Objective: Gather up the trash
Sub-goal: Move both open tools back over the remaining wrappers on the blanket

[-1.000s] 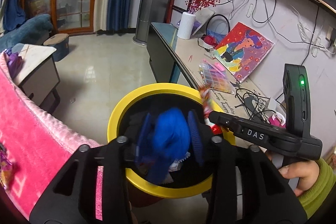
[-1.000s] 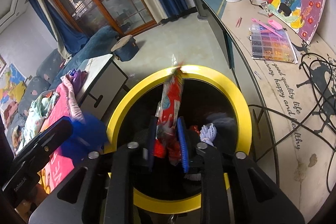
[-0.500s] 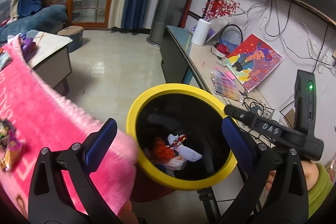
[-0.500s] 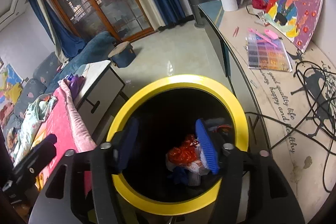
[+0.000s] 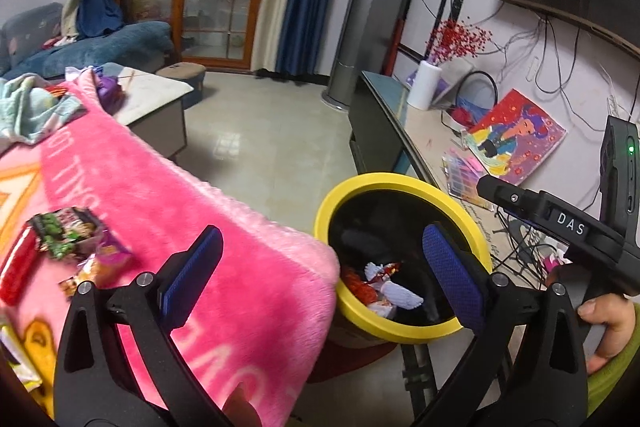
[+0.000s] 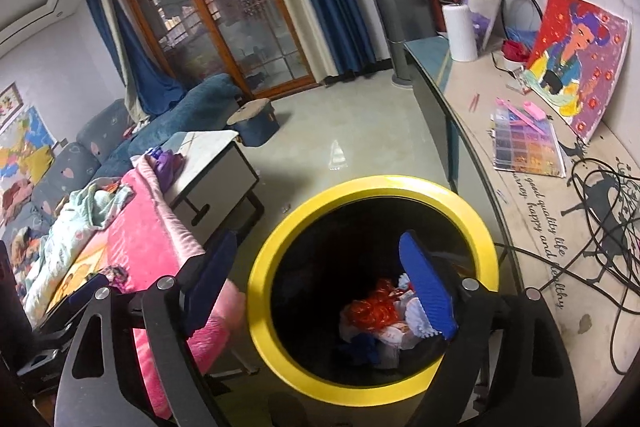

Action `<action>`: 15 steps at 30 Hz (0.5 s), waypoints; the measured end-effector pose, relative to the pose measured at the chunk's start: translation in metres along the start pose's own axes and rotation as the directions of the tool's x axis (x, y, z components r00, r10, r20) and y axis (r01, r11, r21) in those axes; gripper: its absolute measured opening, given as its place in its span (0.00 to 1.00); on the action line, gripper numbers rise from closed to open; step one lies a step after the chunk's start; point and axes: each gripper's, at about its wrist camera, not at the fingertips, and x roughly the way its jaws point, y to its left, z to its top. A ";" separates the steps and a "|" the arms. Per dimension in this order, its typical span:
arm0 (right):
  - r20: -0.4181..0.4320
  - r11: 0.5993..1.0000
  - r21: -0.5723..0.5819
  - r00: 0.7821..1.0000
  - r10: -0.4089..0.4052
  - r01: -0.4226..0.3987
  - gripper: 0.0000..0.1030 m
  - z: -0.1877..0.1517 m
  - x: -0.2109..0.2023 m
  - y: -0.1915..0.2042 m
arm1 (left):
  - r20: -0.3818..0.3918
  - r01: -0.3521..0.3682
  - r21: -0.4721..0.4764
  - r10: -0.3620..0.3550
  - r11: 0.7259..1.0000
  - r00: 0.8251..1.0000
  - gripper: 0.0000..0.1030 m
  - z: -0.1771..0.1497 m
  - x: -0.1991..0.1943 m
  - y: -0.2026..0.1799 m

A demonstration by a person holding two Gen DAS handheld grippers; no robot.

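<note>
yellow-rimmed bin [image 6: 372, 385] holding crumpled wrappers [image 6: 376, 311], left claw [image 5: 320, 271] released, right claw [image 6: 320, 283] opening, empty

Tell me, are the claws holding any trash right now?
No, nothing is held. The left gripper is open and empty. The right gripper's jaws are opening with nothing between its fingers. The trash lies in the yellow bin.
</note>
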 end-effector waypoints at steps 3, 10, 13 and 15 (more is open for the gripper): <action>-0.001 1.000 -0.017 1.000 0.008 -0.008 0.81 -0.001 -0.002 0.008 | 0.020 -0.013 -0.004 0.013 1.000 1.000 0.89 -0.002 -0.010 0.006; -0.007 0.998 -0.053 1.000 0.027 -0.027 0.82 -0.006 -0.004 0.031 | 0.056 -0.040 -0.029 0.042 0.999 0.998 0.89 -0.004 -0.029 0.019; -0.005 0.997 -0.068 0.999 0.034 -0.035 0.82 -0.008 -0.007 0.039 | 0.067 -0.053 -0.038 0.056 0.998 0.996 0.89 -0.006 -0.037 0.025; -0.005 0.996 -0.080 0.999 0.043 -0.044 0.83 -0.010 -0.009 0.046 | 0.075 -0.062 -0.046 0.065 0.997 0.995 0.89 -0.007 -0.041 0.030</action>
